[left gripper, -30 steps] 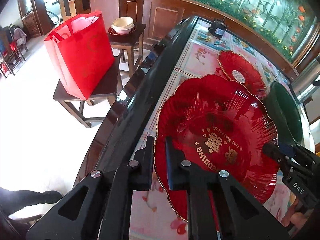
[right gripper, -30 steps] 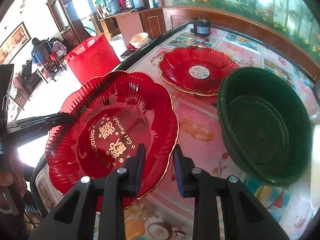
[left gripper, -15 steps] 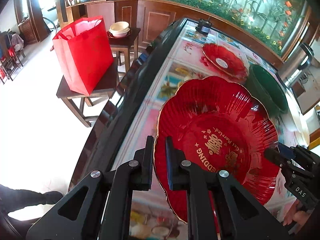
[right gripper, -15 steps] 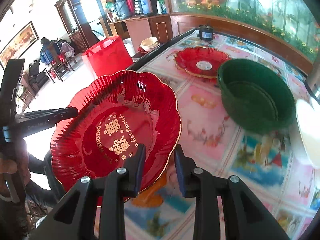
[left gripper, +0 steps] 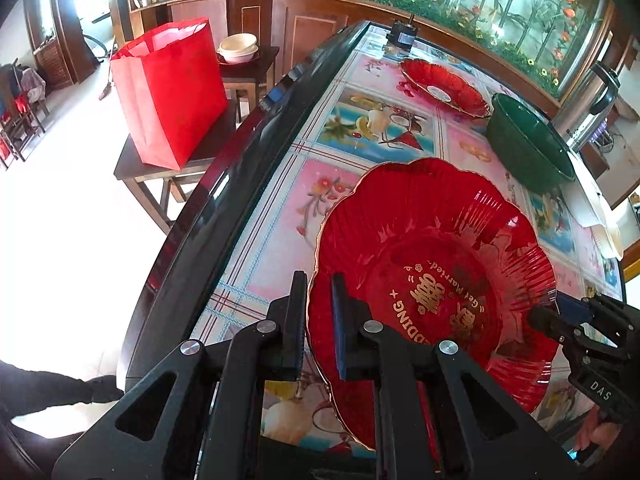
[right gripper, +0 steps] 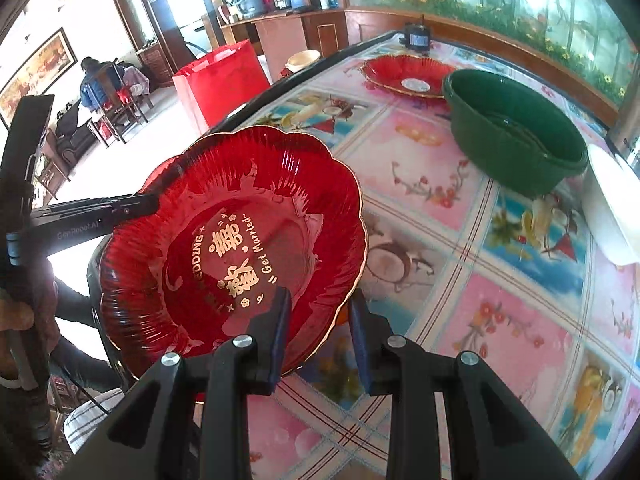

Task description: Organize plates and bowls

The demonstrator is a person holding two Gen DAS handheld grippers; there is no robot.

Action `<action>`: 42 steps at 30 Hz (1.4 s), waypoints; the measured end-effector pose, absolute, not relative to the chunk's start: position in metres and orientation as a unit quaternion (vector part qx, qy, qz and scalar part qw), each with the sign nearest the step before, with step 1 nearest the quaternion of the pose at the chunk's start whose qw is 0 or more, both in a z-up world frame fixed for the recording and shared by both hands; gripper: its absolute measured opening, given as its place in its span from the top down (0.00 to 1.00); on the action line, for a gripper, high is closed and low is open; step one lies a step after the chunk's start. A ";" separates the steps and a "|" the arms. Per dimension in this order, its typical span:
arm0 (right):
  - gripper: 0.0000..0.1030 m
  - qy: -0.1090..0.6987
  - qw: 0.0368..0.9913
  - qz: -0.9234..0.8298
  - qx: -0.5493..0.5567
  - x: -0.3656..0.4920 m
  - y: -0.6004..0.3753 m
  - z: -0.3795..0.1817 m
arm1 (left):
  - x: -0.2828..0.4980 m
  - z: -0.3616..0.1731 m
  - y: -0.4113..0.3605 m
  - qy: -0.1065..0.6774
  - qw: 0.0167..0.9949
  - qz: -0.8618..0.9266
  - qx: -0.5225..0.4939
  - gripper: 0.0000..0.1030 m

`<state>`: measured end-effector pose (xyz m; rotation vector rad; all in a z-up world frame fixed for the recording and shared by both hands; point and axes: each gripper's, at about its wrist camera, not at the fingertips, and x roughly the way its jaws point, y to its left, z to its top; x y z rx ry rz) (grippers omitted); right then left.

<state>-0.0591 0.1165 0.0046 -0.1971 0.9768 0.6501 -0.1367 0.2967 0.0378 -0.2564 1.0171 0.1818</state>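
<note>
Red translucent plastic fills the foreground: a scalloped, gold-rimmed wedding plate (left gripper: 432, 280) with gold lettering is carried above the near end of a long table (left gripper: 280, 208), pinched on opposite edges by two handheld grippers. The left gripper (left gripper: 318, 320) has its jaws nearly together on the plate's rim, one finger on each face. The right gripper (right gripper: 318, 336) straddles the opposite rim with a slightly wider gap, and its pads appear to press on the edge. Holding both sides likely keeps the wide, shallow, slippery plate level, where a single pinch would let it tip. Beneath it lies a bright tablecloth printed with flowers and fruit. Farther along the table sits a dark green basin (right gripper: 516, 140), and just beside it, further back, a second red plate (right gripper: 408, 76) with a white sticker at its centre. A small black device (right gripper: 418, 36) stands at the far end. Off the table's left side, a red bag (left gripper: 172, 88) rests on a stool, with cream bowls (left gripper: 238, 46) on a second stool behind it. Compared with a second ago, the held plate has travelled back toward the near end: the second red plate and the basin, then close alongside it, now lie well apart from it, while both grips look unchanged.
</note>
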 end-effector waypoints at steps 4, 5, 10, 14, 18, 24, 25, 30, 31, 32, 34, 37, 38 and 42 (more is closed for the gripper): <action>0.71 0.460 0.829 0.303 -0.095 -0.062 0.117 0.000 | -0.139 0.037 0.296 0.480 0.866 0.087 -0.115 0.89; 0.71 0.460 0.830 0.303 -0.094 -0.063 0.117 -0.001 | -0.139 0.036 0.296 0.478 0.866 0.087 -0.116 0.89; 0.60 0.463 0.828 0.305 -0.081 -0.064 0.114 -0.001 | -0.139 0.033 0.301 0.476 0.866 0.086 -0.129 0.87; 0.34 0.464 0.831 0.301 -0.066 -0.062 0.106 -0.002 | -0.140 0.034 0.304 0.473 0.867 0.100 -0.122 0.73; 0.34 0.465 0.831 0.300 -0.056 -0.063 0.101 -0.001 | -0.142 0.037 0.308 0.463 0.871 0.112 -0.122 0.58; 0.33 0.466 0.831 0.301 -0.052 -0.065 0.097 -0.001 | -0.139 0.040 0.306 0.462 0.872 0.112 -0.118 0.58; 0.33 0.466 0.830 0.301 -0.052 -0.065 0.097 -0.001 | -0.139 0.040 0.306 0.463 0.872 0.111 -0.117 0.58; 0.32 0.466 0.832 0.298 -0.042 -0.063 0.090 0.003 | -0.137 0.046 0.302 0.459 0.874 0.110 -0.113 0.58; 0.31 0.466 0.832 0.298 -0.038 -0.061 0.087 0.004 | -0.136 0.047 0.301 0.458 0.875 0.110 -0.110 0.58; 0.31 0.465 0.833 0.297 -0.036 -0.060 0.085 0.005 | -0.135 0.049 0.299 0.457 0.876 0.108 -0.107 0.58; 0.31 0.462 0.836 0.293 -0.032 -0.058 0.080 0.007 | -0.132 0.051 0.297 0.457 0.877 0.105 -0.104 0.58; 0.31 0.460 0.839 0.290 -0.024 -0.054 0.074 0.011 | -0.125 0.054 0.293 0.457 0.878 0.101 -0.100 0.58; 0.31 0.460 0.840 0.288 -0.023 -0.052 0.072 0.012 | -0.123 0.054 0.291 0.458 0.878 0.100 -0.099 0.58; 0.31 0.458 0.844 0.279 -0.019 -0.043 0.065 0.016 | -0.115 0.057 0.288 0.460 0.877 0.093 -0.101 0.58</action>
